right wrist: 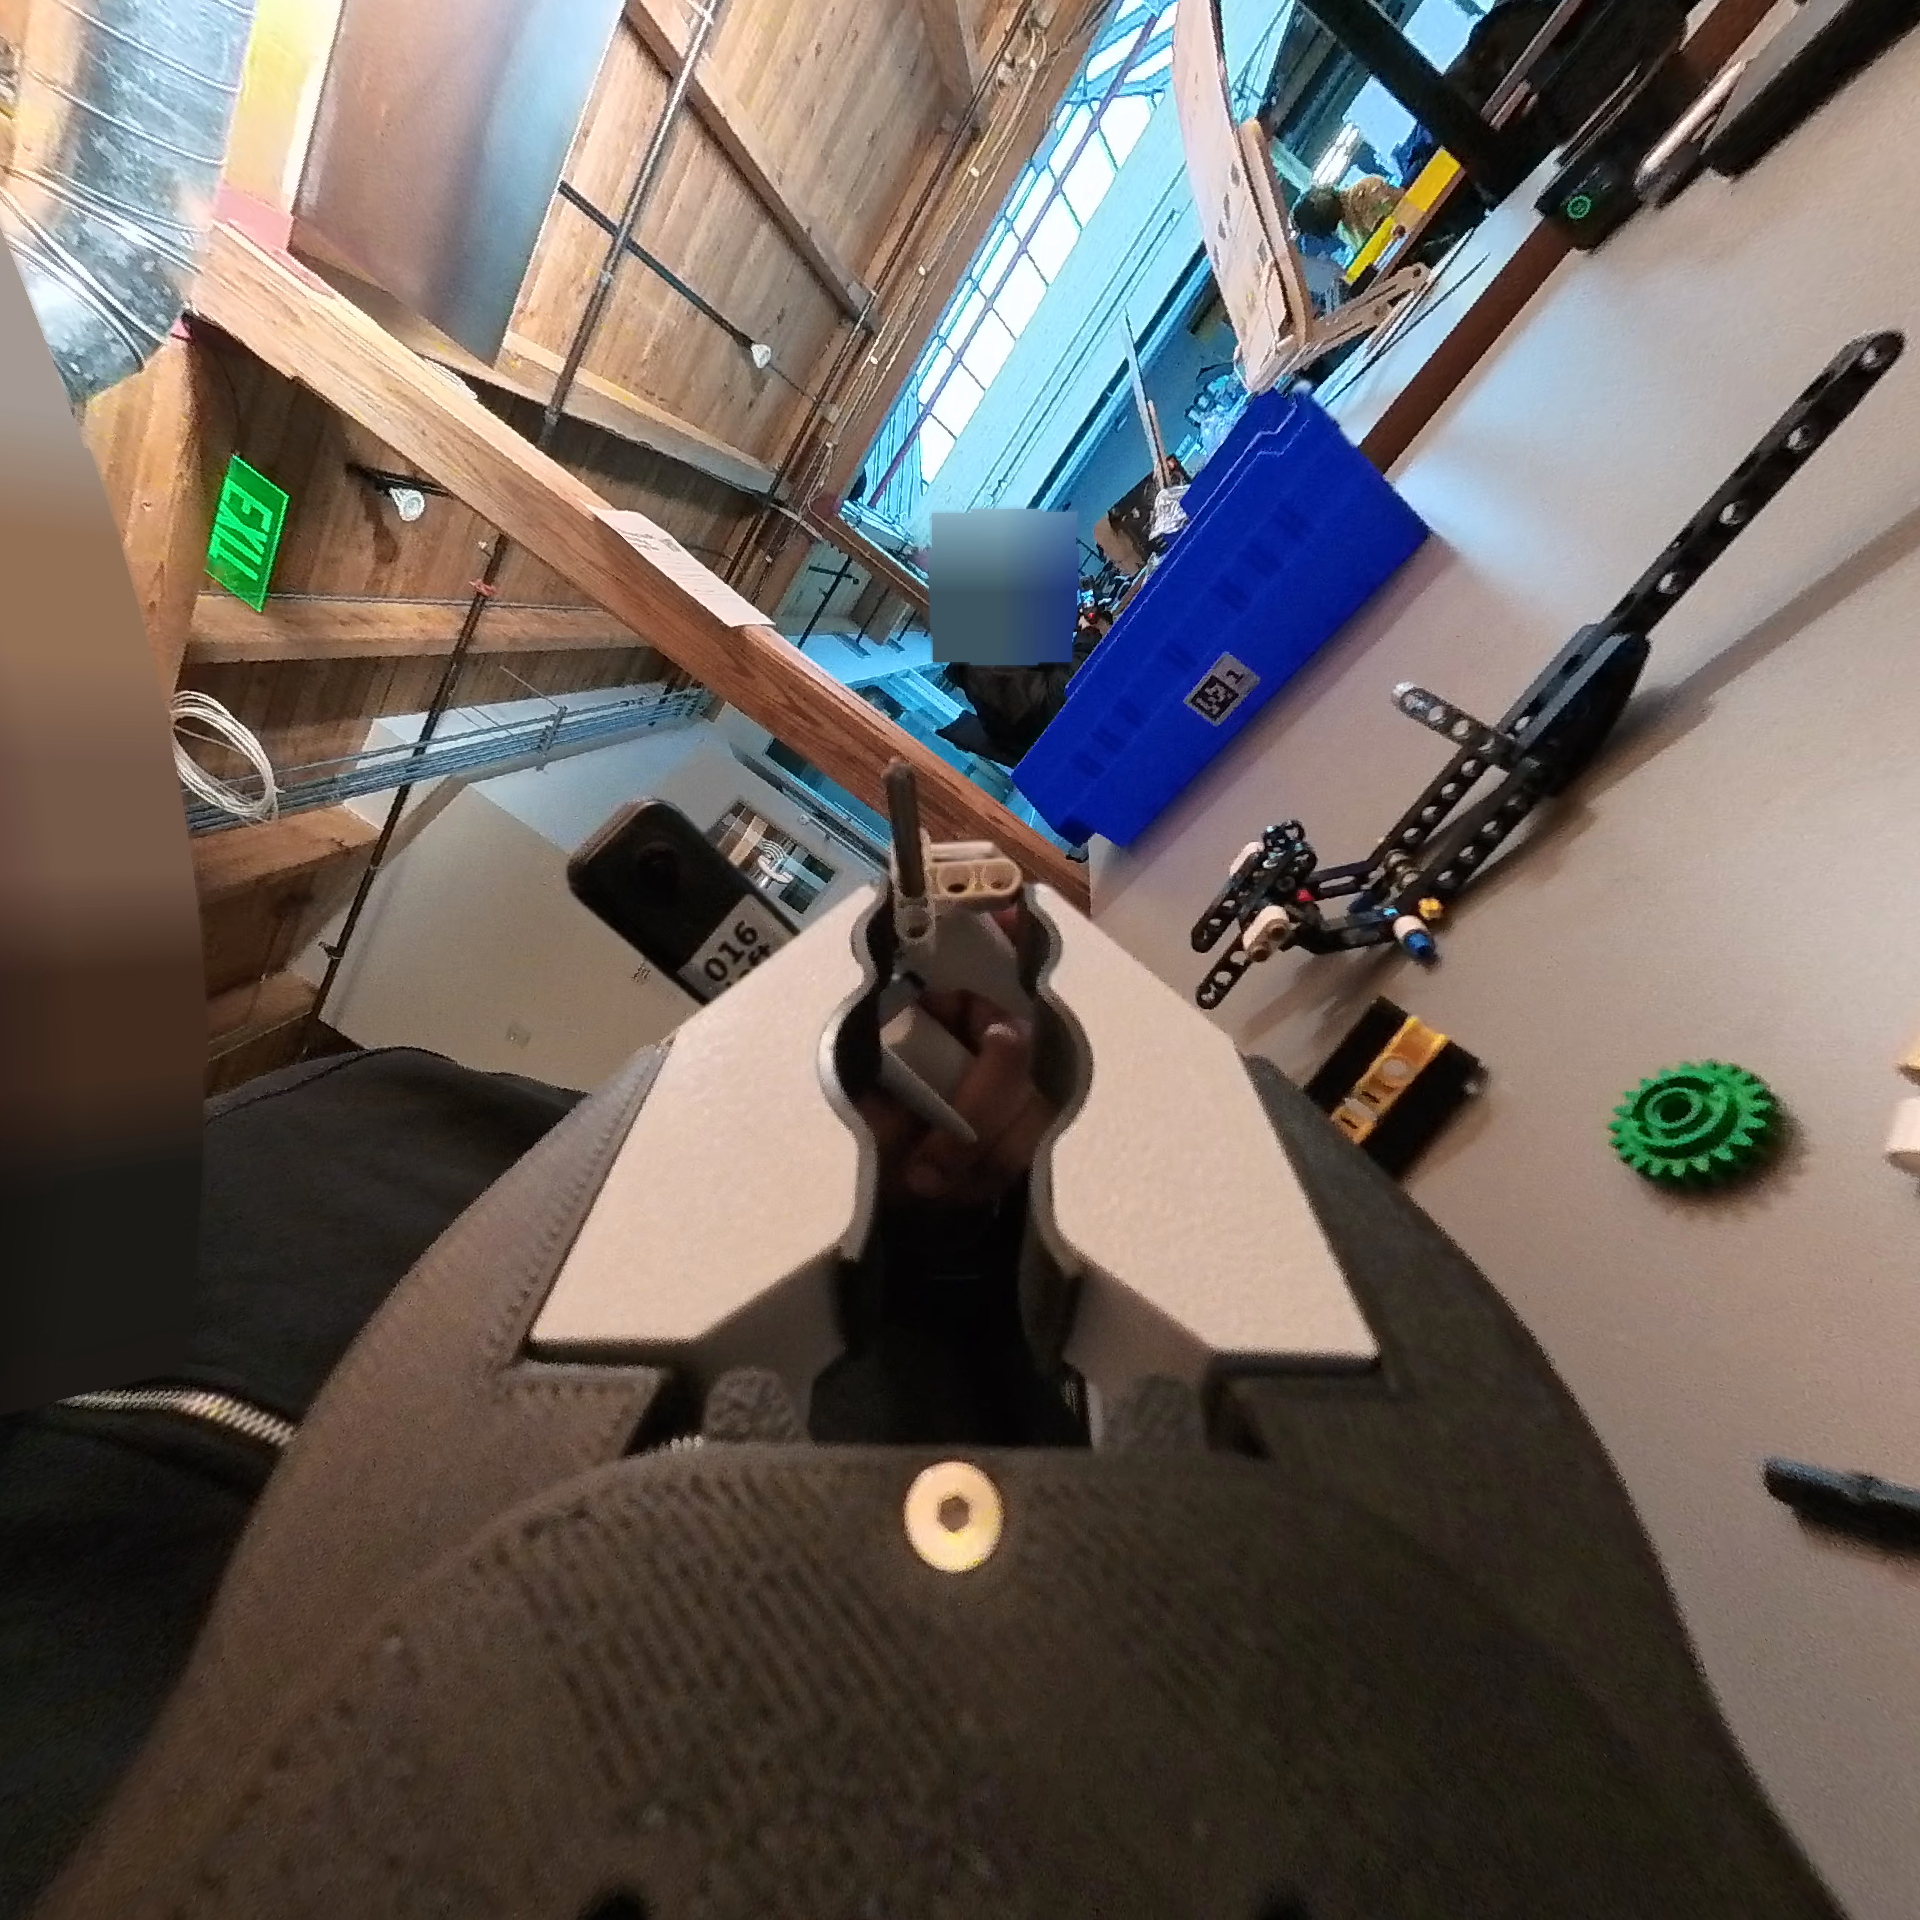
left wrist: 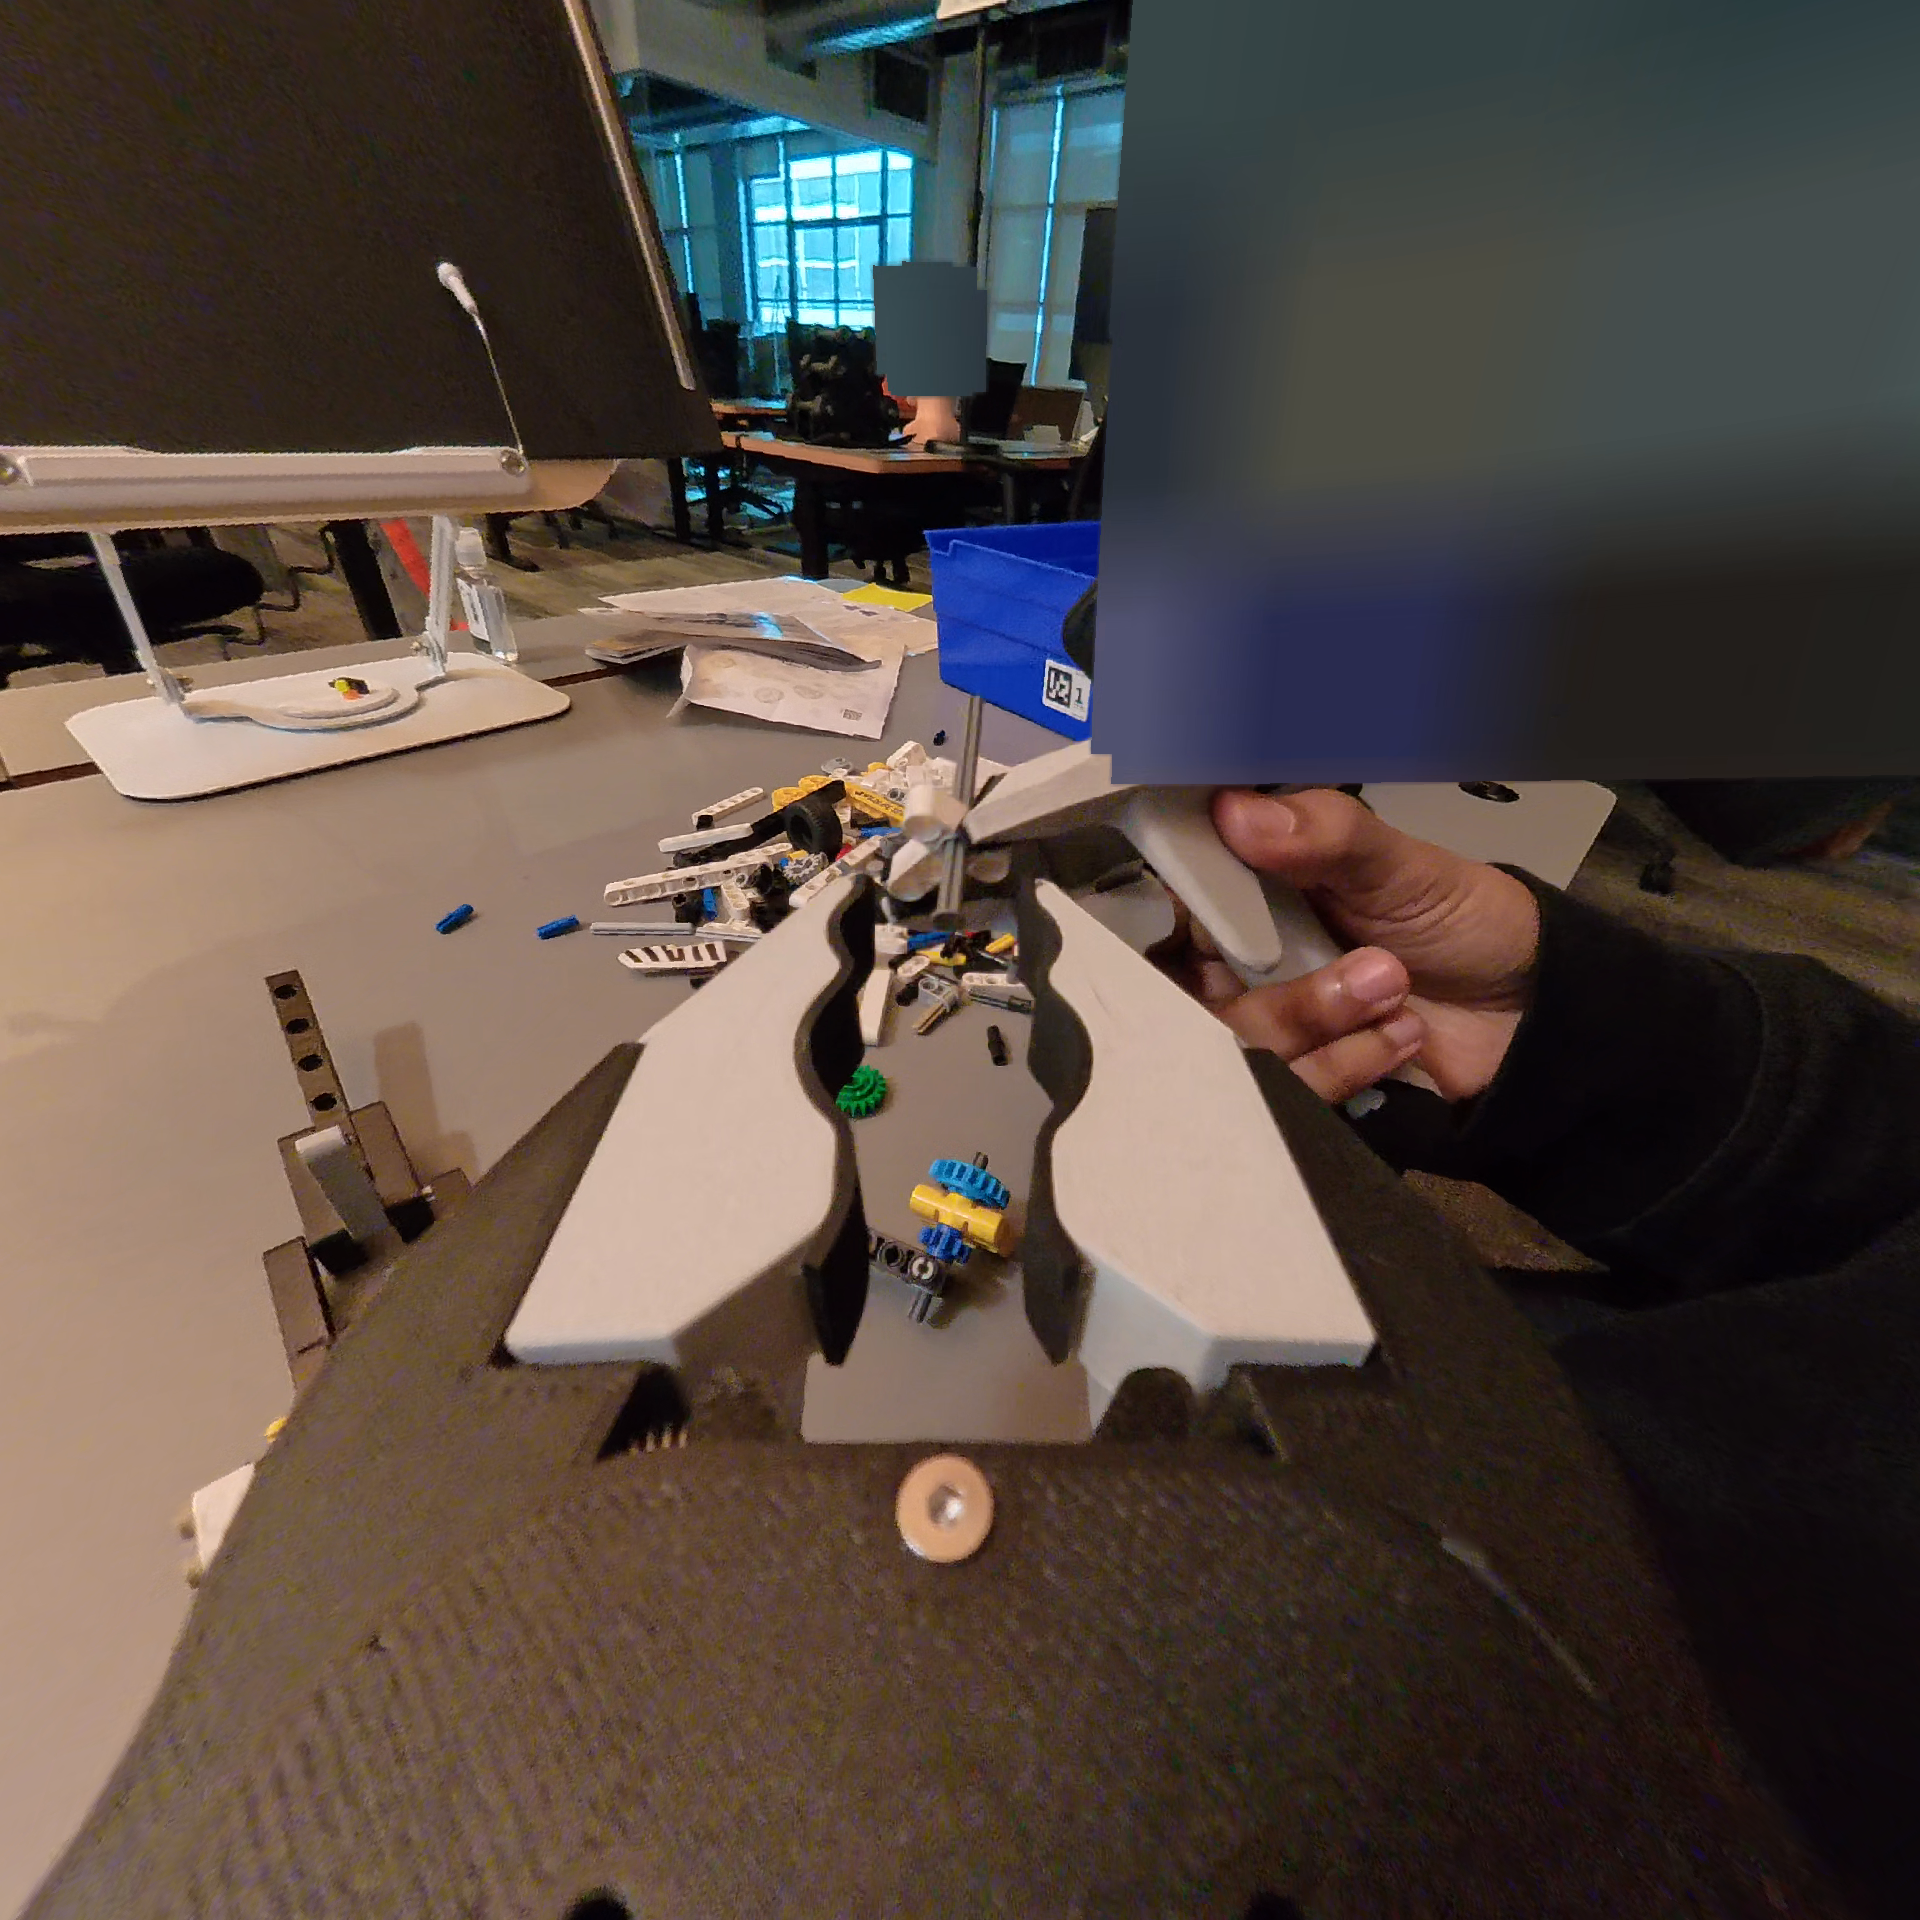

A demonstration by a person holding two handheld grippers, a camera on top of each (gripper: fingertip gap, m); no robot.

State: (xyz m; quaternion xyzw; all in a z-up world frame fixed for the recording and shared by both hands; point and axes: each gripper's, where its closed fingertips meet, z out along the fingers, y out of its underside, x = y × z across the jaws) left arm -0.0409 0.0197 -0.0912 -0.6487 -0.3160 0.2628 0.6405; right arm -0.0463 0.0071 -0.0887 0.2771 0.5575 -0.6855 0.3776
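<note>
My right gripper is shut on a small white connector piece with a thin grey axle through it, held in the air. In the left wrist view the right gripper comes in from the right in a hand, with the white piece and axle at its tips. My left gripper is open. The axle's lower end hangs between its fingertips without touching the pads. A pile of small building parts lies on the grey table beyond.
A green gear and a blue-and-yellow gear assembly lie under my left fingers. A blue bin, papers and a tablet stand stand behind. A black beam assembly and the green gear show in the right wrist view. My two grippers' fingertips are within a few centimetres of each other.
</note>
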